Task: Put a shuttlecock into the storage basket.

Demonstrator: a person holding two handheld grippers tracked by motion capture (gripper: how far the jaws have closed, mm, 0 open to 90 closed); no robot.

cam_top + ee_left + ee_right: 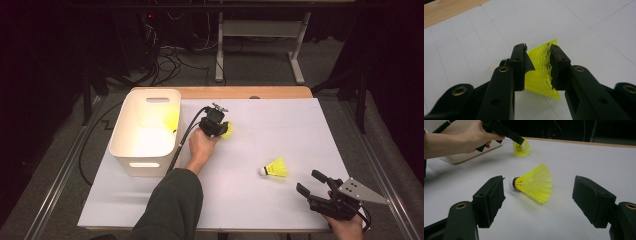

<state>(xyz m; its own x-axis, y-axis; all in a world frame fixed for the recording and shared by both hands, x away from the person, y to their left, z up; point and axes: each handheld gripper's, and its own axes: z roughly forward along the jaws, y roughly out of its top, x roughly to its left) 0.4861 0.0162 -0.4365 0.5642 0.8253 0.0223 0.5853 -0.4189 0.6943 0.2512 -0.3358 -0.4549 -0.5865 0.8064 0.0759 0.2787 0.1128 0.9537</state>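
Note:
A yellow mesh shuttlecock (539, 75) sits near the middle of the white table, and my left gripper (537, 47) is shut on its skirt, both pads pressing the mesh inward. From above, this gripper (222, 129) points down at the same shuttlecock (228, 131), just right of the white bin. A second yellow shuttlecock (275, 168) lies on its side farther right, white cork toward the left. My right gripper (309, 182) rests open at the table's front right corner. Along its jaws, that shuttlecock (534, 182) lies a little ahead of the right gripper (539, 181), untouched.
A white plastic bin (142, 165) with handle slots stands at the left of the table, with a yellow shuttlecock (171, 119) inside. A wooden edge (225, 92) runs along the back of the white sheet. Cables and desk legs crowd the dark floor beyond.

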